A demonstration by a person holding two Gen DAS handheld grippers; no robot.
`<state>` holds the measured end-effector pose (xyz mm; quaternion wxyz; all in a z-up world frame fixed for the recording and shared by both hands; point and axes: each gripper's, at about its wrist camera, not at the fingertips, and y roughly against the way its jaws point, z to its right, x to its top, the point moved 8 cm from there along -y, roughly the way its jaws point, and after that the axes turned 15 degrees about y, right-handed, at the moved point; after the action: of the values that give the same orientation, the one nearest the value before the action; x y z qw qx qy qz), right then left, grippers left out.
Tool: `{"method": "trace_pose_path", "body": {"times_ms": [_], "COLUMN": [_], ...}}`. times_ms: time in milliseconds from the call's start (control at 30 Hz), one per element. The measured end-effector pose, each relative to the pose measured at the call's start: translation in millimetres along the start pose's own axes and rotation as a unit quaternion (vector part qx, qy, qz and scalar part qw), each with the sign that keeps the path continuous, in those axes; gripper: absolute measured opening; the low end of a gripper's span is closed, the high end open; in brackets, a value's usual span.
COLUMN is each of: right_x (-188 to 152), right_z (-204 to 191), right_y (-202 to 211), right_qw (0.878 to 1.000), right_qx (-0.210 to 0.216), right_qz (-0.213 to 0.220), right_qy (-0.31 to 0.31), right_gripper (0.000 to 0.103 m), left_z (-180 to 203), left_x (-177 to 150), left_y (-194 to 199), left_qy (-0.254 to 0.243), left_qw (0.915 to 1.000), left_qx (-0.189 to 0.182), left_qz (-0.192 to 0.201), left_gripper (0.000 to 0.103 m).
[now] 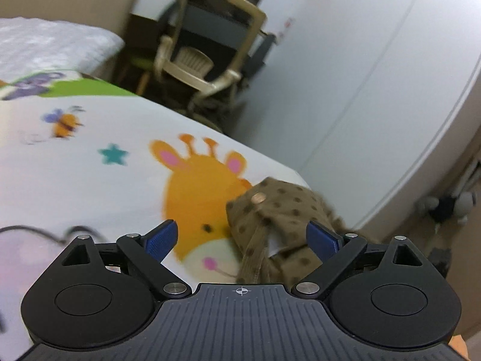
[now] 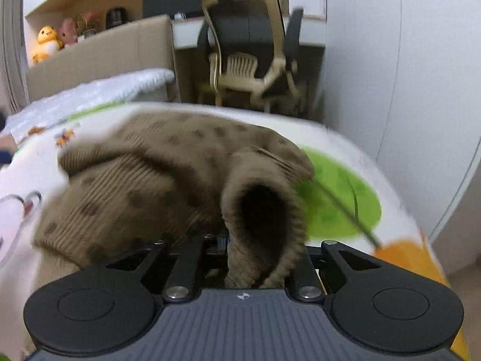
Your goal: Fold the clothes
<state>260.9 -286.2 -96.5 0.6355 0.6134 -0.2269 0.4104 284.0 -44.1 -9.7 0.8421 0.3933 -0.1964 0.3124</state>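
A brown knitted garment with dark dots lies bunched on a white sheet with cartoon animals. In the right wrist view its ribbed cuff opening hangs right over my right gripper, whose fingers are drawn together under the knit and hidden by it. In the left wrist view a corner of the same garment, with a small button, lies between the blue pads of my left gripper, which is wide open; the right pad touches the cloth.
A beige office chair and a desk stand beyond the bed's far edge. A white wardrobe is at the right. A white quilt and plush toys are at the back left.
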Motion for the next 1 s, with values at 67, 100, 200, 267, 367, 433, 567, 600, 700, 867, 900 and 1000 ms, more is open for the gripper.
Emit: {"method": "trace_pose_path", "body": {"times_ms": [67,100,200,267,367,433,567,600,700,867,900,1000], "right_x": [-6,-6,-4,1,13,17,25,26,24,19,18,25], "right_z": [4,6,9,17,27,26,20,12,-17,-67,-77,-103], "right_y": [4,7,16,24,35,48,72,77,86,97,96,89], "right_qw": [1.000,1.000,1.000,0.999,0.996,0.994,0.989,0.986,0.977,0.954,0.948,0.932], "right_qx": [0.009,0.013,0.007,-0.009,-0.031,-0.028,-0.021,-0.012,0.005,0.039,0.038,0.026], "right_qz": [0.004,0.009,0.024,0.042,0.072,0.090,0.125,0.129,0.137,0.148,0.150,0.153], "right_qy": [0.001,0.003,0.013,0.021,0.033,0.048,0.081,0.101,0.164,0.256,0.280,0.328], "right_gripper": [0.017,0.018,0.038,0.061,0.062,0.062,0.062,0.062,0.063,0.063,0.063,0.063], "left_z": [10,15,20,19,16,14,16,18,26,30,30,34], "left_x": [-5,-8,-22,-35,-49,-56,-56,-56,-55,-59,-59,-58], "left_y": [-20,-30,-52,-54,-54,-53,-52,-51,-52,-47,-42,-29], "left_qy": [-0.013,-0.020,-0.018,-0.014,0.007,0.024,0.029,0.031,0.027,0.009,0.008,0.012], "left_qw": [0.9998,0.9996,0.9980,0.9960,0.9927,0.9897,0.9914,0.9910,0.9902,0.9929,0.9930,0.9917], "left_qx": [0.000,0.000,-0.007,-0.027,-0.055,-0.074,-0.072,-0.078,-0.085,-0.067,-0.069,-0.086], "left_qz": [-0.014,-0.022,-0.061,-0.084,-0.107,-0.120,-0.105,-0.105,-0.107,-0.098,-0.096,-0.095], "left_gripper": [0.096,0.096,0.096,0.096,0.096,0.090,0.074,0.074,0.060,0.006,0.005,0.004]}}
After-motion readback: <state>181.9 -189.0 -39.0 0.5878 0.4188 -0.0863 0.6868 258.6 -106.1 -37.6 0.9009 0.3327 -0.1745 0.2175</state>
